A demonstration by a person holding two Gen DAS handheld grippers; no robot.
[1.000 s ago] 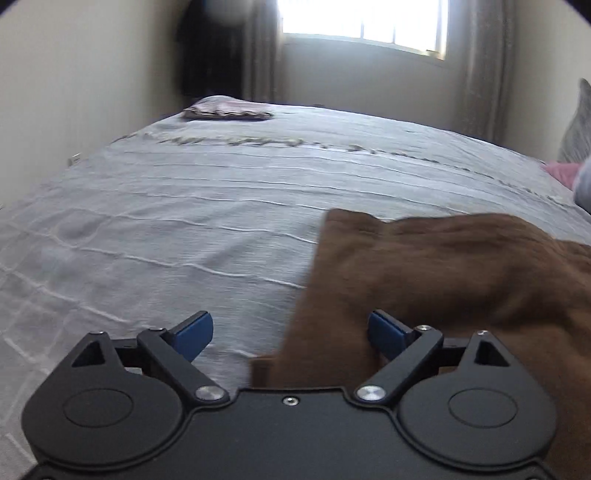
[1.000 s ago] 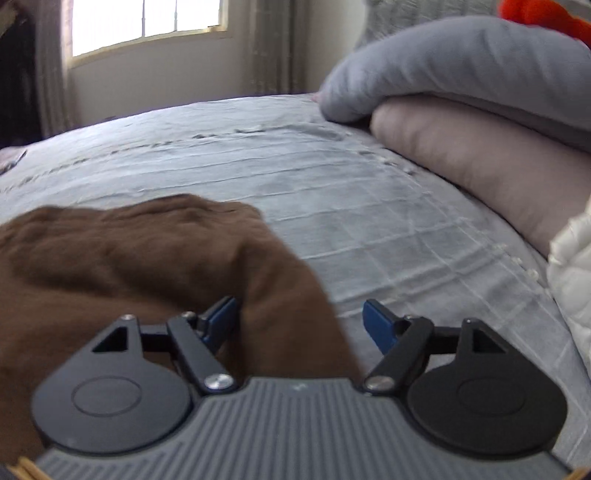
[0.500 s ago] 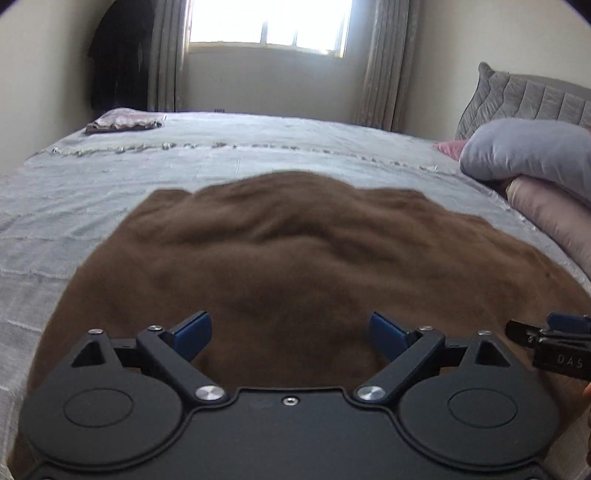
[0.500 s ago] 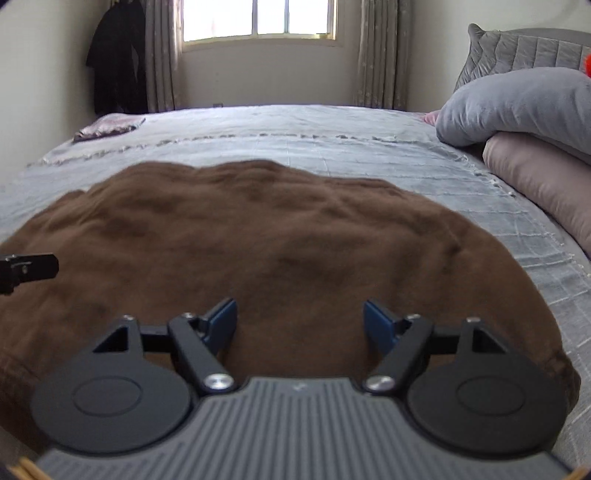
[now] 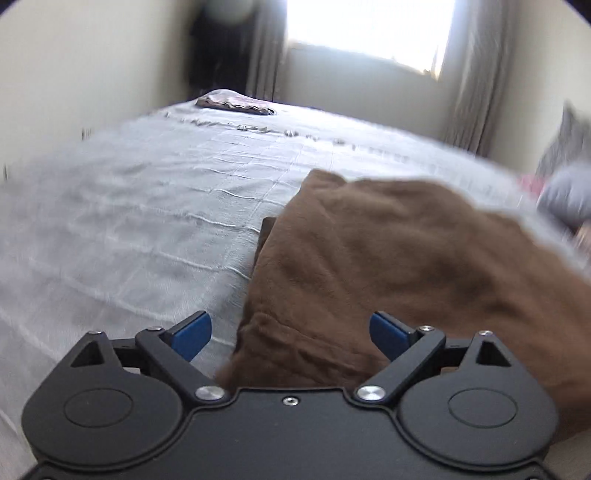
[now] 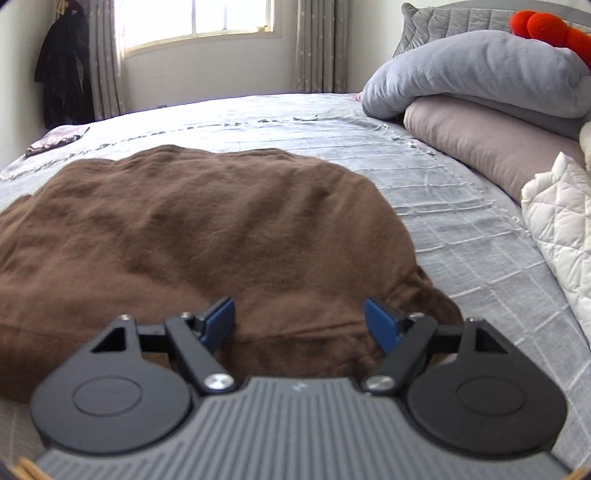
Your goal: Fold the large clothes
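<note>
I keep both tools spread with nothing pinched, the left tool (image 5: 290,334) over the left edge of the brown garment (image 6: 207,236) and the right tool (image 6: 299,321) over its near hem toward the right corner, probably to take hold there. The garment lies flat near the bed's (image 6: 461,221) near edge, soft, thick and slightly rumpled.

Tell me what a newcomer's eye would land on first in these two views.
First, the brown garment, spread wide across the middle of the grey bedspread, dark against the pale cloth. Next, the bright red plush at top right, sitting on the piled grey pillow by the headboard. Nearest the lens, each hand-held gripper's blue pads stand apart over the garment's near edge, gripping nothing.
</note>
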